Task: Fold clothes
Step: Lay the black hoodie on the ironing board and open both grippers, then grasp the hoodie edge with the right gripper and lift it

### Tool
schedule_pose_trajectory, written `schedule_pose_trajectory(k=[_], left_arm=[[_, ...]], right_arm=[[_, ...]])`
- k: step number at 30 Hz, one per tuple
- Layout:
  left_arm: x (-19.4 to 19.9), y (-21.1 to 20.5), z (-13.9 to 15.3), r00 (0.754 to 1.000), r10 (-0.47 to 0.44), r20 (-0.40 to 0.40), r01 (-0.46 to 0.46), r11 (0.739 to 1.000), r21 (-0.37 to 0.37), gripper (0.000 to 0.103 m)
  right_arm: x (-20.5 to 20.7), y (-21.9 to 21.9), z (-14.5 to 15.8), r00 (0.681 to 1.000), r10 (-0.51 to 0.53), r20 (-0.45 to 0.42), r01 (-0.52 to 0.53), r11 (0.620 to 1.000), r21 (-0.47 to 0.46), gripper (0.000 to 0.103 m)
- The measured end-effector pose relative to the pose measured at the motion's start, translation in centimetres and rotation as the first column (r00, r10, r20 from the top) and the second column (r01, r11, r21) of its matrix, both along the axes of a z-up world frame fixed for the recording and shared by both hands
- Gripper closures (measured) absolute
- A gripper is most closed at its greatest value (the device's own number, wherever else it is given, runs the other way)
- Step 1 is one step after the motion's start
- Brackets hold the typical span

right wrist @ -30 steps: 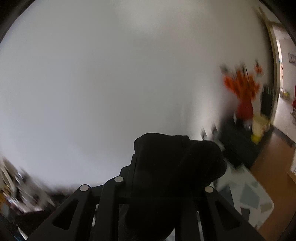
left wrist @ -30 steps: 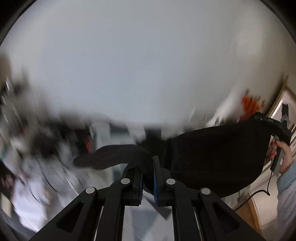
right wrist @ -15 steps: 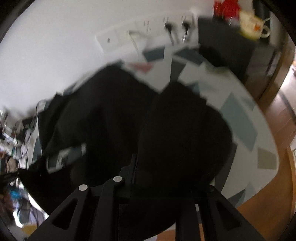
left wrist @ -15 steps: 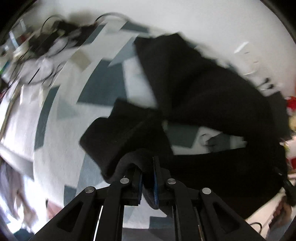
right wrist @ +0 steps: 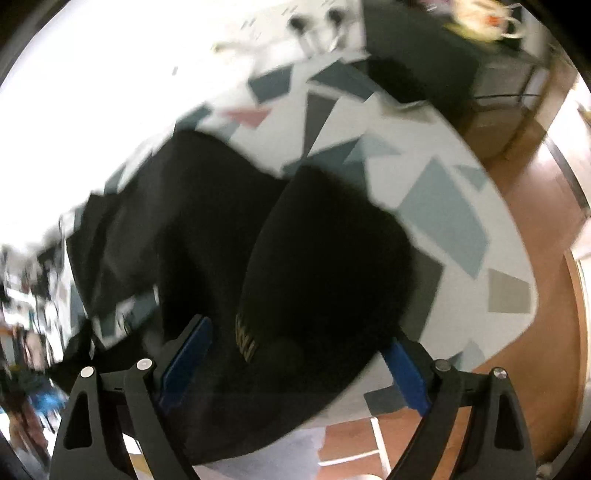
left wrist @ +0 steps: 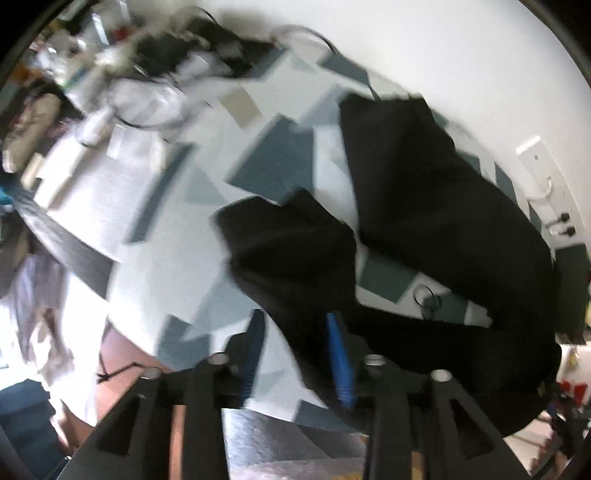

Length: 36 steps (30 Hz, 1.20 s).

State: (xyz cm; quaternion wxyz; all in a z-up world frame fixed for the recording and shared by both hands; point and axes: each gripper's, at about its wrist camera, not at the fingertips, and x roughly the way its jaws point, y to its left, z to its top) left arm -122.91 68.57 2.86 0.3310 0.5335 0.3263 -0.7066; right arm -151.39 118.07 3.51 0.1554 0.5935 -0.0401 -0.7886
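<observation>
A black garment (left wrist: 436, 206) lies crumpled on a table covered by a white cloth with grey-blue shapes (left wrist: 266, 166). In the left wrist view my left gripper (left wrist: 295, 354) points down at a folded sleeve-like part of it. The jaws are opening: the fabric runs between them and lies along the right blue pad (left wrist: 338, 358), while the left pad stands clear of it. In the right wrist view the black garment (right wrist: 325, 258) bulges up between the widely spread fingers of my right gripper (right wrist: 295, 369). Its jaws are opening too, and neither blue pad (right wrist: 188, 362) presses on the cloth.
Cables and white clutter (left wrist: 147, 92) crowd the table's far left corner. A small dark ring (left wrist: 426, 299) lies on the cloth beside the garment. Wall sockets (right wrist: 314, 22) sit behind the table, a dark cabinet (right wrist: 424, 62) stands beside it, and wooden floor (right wrist: 546, 221) runs past its rounded edge.
Both grippers came down from holding the black garment up in front of the wall to just above the table. The garment now rests on the cloth, and both pairs of jaws have parted.
</observation>
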Motion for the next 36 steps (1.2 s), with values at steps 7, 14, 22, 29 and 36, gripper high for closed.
schedule_pose_trajectory(k=[7, 14, 22, 29, 36], left_arm=[[0.5, -1.4, 4.5, 0.985, -0.082, -0.153, 0.059, 0.987, -0.15, 0.031], [-3.0, -5.1, 2.6, 0.952, -0.155, -0.264, 0.13, 0.985, -0.11, 0.031], [-6.8, -8.4, -3.8, 0.943, -0.275, -0.187, 0.267, 0.961, -0.068, 0.031], [-7.3, -9.5, -7.0, 0.927, -0.345, -0.143, 0.339, 0.938, -0.064, 0.031], [-7.6, -9.6, -10.4, 0.919, -0.379, -0.109, 0.382, 0.924, 0.002, 0.031]], right_arm=[[0.0, -1.0, 5.8, 0.987, -0.002, -0.163, -0.015, 0.994, -0.105, 0.012], [1.3, -11.7, 11.1, 0.927, 0.162, -0.338, -0.242, 0.948, -0.208, 0.012], [2.1, -29.3, 7.9, 0.876, 0.36, -0.32, -0.436, 0.875, -0.21, 0.012], [2.9, -38.7, 4.9, 0.853, 0.417, -0.313, -0.484, 0.856, -0.181, 0.012], [3.0, -42.8, 2.5, 0.828, 0.482, -0.288, -0.524, 0.847, -0.089, 0.012]])
